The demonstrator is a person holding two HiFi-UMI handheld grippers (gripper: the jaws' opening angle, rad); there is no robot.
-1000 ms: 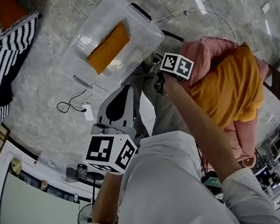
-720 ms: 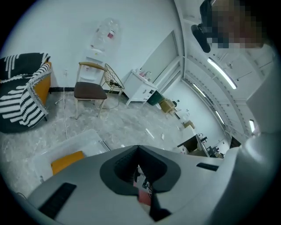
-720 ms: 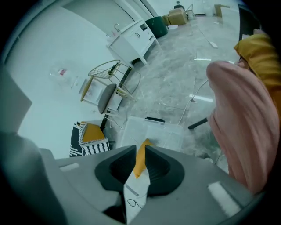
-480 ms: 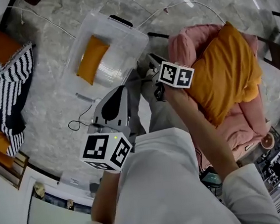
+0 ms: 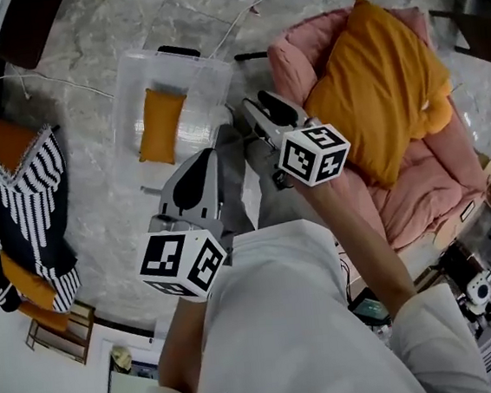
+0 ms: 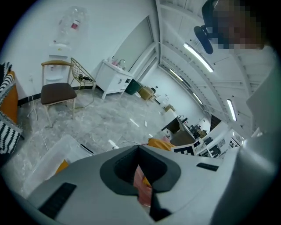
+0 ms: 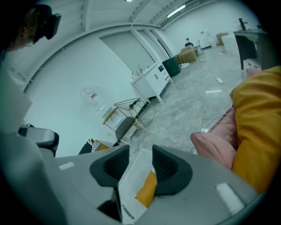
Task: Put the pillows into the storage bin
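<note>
While one small orange pillow [image 5: 161, 124] already lies inside the clear storage bin [image 5: 204, 91] on the marble floor, a person stands over it with both tools raised and nothing in either. The right gripper [image 7: 140, 149] hangs above the bin's near edge, its jaws having just been opening and now standing apart with only the bin and floor showing far below between them. The left gripper [image 6: 138, 147] is pinched closed at the tips on nothing. A much larger orange pillow [image 5: 383, 90] rests well apart from the bin on a pink cushioned seat [image 5: 419, 190] to the person's right, and a black-and-white striped pillow [image 5: 43, 221] lies on the other side of the bin. The big pillow looks the likely next pick, and it seems the likelier source of trouble. It looks wider than the bin's mouth, so it may perch on the rim or spill out. A pinch on its soft cover alone could slip mid-carry. Pressing it down may also shove the light bin across the smooth floor, towards the white cable [image 5: 236, 26] trailing just beyond it.
</note>
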